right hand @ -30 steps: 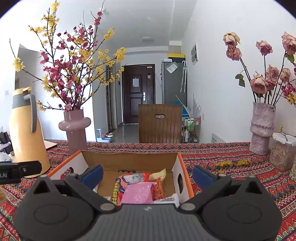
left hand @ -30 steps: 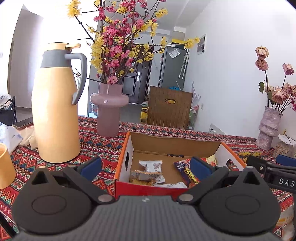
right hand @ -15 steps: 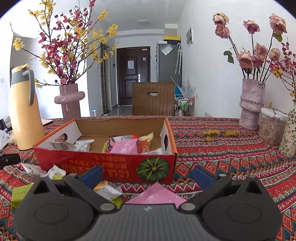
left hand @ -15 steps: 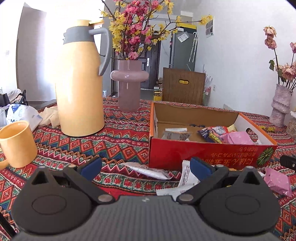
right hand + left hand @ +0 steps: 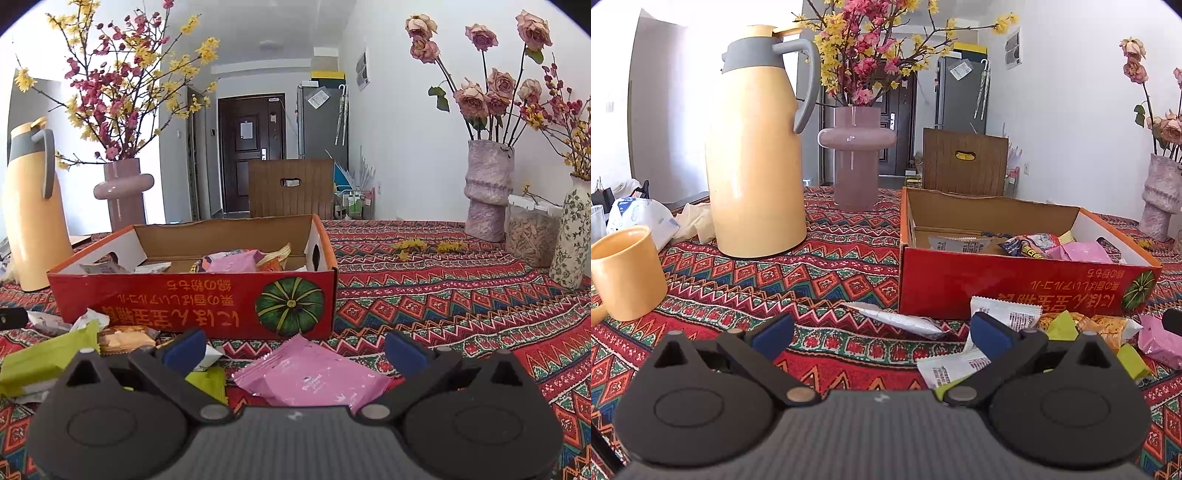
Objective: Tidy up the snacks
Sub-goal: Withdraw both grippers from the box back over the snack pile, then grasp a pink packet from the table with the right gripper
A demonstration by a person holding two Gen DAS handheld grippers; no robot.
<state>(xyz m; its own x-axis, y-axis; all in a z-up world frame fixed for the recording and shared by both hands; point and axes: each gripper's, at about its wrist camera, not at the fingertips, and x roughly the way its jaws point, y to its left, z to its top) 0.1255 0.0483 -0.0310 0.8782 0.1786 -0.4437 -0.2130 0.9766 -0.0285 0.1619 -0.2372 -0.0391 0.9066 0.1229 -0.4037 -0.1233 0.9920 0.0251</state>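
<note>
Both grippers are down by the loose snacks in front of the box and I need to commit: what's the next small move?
Probably ease the right gripper forward and close on the pink packet. It lies flat between the open fingers, apart from the red box, where a similar pink packet already sits.

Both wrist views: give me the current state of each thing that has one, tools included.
Left tool: open, empty, low over the cloth.
Right tool: open, empty, pink packet lying between its fingers.
Red box: open-topped, upright, snacks inside.
Loose packets: scattered on the cloth in front of the box.
Thermos: upright, lid shut.
Yellow mug: upright.
</note>
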